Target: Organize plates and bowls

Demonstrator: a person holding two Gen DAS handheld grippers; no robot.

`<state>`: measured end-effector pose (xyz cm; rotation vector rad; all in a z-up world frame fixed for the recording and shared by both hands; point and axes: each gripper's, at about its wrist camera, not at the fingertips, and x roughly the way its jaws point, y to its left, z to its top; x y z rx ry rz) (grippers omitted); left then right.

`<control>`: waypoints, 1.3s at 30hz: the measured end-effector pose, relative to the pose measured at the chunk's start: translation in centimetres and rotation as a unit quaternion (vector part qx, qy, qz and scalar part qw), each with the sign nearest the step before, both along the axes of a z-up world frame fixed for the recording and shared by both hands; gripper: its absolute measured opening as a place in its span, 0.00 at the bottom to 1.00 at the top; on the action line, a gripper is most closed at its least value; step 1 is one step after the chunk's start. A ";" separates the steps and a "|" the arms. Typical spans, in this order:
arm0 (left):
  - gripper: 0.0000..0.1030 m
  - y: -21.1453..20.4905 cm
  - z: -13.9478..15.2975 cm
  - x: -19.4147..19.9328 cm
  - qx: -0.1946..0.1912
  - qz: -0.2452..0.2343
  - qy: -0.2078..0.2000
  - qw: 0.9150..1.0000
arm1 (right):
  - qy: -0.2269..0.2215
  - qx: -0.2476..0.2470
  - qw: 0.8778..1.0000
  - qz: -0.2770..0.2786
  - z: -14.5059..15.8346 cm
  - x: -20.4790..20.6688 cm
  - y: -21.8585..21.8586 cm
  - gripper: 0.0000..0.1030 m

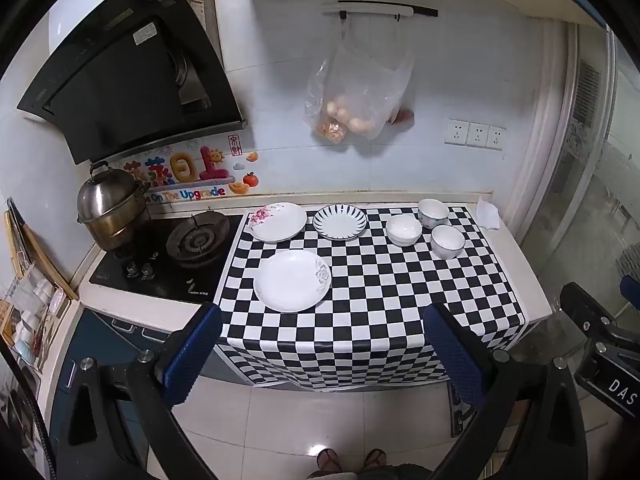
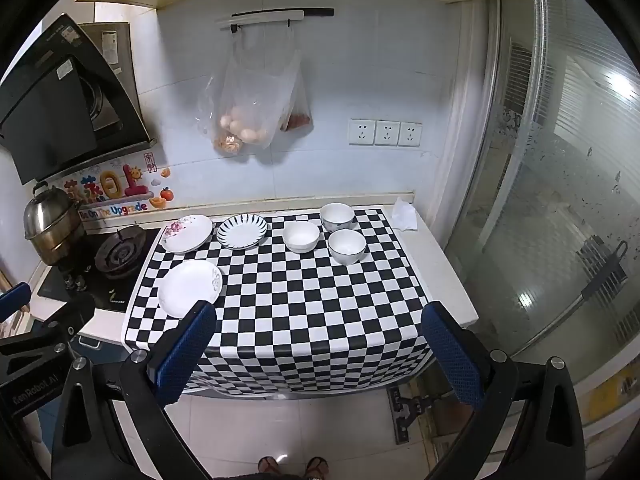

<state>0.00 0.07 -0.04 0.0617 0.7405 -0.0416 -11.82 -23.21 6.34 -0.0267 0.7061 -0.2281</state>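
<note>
Evidently nothing is gripped yet: left tool (image 1: 322, 344) and right tool (image 2: 318, 344) hover spread and empty off the checkered surface (image 1: 376, 304), three plates (image 1: 292, 280) at ten o'clock, three bowls (image 1: 404, 230) at one o'clock, unstacked.

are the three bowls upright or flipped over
Upright: all three bowls show open mouths and white insides, standing on the checkered cloth.

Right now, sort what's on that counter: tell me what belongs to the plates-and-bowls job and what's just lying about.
For the job:
- pink-flowered plate
- blue-striped plate
- grey-flowered plate
- plain white bowl
- far bowl
- near blue-rimmed bowl

Just lying about:
- steamer pot
- gas burner
- crumpled tissue
- hanging bag of eggs
- checkered cloth
</note>
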 end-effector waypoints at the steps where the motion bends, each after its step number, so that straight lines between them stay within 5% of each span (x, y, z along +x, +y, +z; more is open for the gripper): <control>1: 1.00 0.0 0.0 0.0 -0.001 -0.001 0.001 1.000 | 0.000 0.001 1.000 -0.001 0.0 0.0 -0.1 1.00; 39: 1.00 -1.1 -0.1 0.4 0.005 -0.008 -0.002 1.000 | -0.002 -0.005 1.000 -0.011 -0.4 -0.2 -1.0 1.00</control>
